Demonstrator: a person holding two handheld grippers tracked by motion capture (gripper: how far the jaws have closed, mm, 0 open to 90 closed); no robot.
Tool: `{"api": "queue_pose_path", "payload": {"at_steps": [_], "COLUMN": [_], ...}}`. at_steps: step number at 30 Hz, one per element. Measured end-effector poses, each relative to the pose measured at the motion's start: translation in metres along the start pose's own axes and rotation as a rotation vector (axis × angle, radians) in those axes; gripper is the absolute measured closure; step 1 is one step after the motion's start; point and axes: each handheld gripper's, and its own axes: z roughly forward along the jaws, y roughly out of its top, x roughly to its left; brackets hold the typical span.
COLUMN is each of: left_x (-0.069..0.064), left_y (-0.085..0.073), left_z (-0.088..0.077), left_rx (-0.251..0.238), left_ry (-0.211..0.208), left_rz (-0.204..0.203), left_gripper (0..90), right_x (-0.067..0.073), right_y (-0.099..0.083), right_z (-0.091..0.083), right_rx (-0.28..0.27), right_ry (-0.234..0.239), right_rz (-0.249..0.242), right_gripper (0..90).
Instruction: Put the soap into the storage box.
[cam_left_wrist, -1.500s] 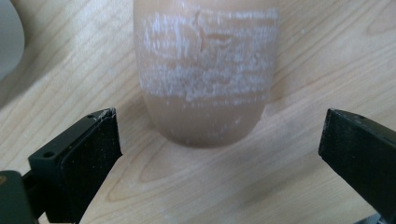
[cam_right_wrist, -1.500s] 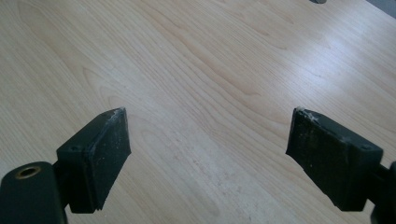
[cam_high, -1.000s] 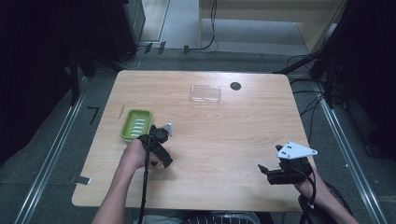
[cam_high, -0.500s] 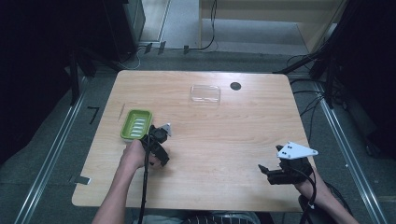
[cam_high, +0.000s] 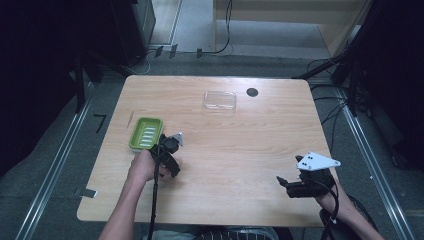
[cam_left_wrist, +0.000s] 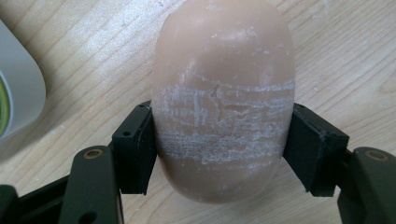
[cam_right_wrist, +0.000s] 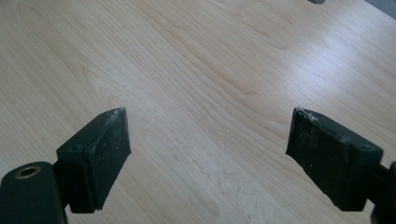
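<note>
1. Pale wood grain of the table (cam_high: 240, 150) runs under everything I can see, with dark floor and cables beyond its far edge
2. I read the work in hand as lifting the bar of soap (cam_left_wrist: 224, 98), probably into the green soap dish (cam_high: 146, 133) that sits just beyond and to the left of my left gripper (cam_high: 167, 150)
3. My left gripper's jaws have just been closing, and in the left gripper view the soap stands between them with both pads pressed against its flanks: I am gripping it across its narrow width, near its lower half
4. The soap lies flat on the wood, rounded and smooth, with a band of white scuffing exactly where the pads bear
5. I judge it stiff, fairly light and dense for its size, but waxy and slippery; the curved sides could let it squirt forward out of the pads if I squeeze harder, so I would hold steady pressure and lift slowly
6. It will not shatter, though the pads can mark it further
7. A grey rim at the left edge of the left gripper view is, I think, the dish, close beside the gripper
8. My right gripper (cam_right_wrist: 208, 154) rests well off to the right with its jaws standing wide over bare wood, holding nothing
9. A clear lid (cam_high: 220, 100) lies far ahead of both grippers
</note>
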Motion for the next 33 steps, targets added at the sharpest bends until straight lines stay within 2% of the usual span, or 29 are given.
{"api": "queue_pose_path", "payload": {"at_steps": [9,17,24,33], "left_x": [0.001,0.000,0.001,0.000], "left_y": [-0.001,-0.003,-0.003,-0.004], "left_z": [0.000,0.000,-0.001,-0.011], "left_rx": [-0.004,-0.026,-0.048,-0.076], "left_ry": [-0.006,0.004,-0.010,0.005], "left_rz": [-0.010,0.003,-0.003,0.011], "left_gripper": [32.8,34.0,34.0,34.0], "right_x": [0.000,0.001,0.000,0.000], "right_y": [0.000,0.000,0.000,0.000], "right_z": [-0.001,0.000,0.000,0.000], "right_rx": [0.000,0.002,0.000,-0.001], "right_ry": [-0.003,0.000,0.000,-0.001], "right_rz": [0.003,0.002,-0.001,0.001], "right_gripper": [13.4,13.4,13.4,13.4]}}
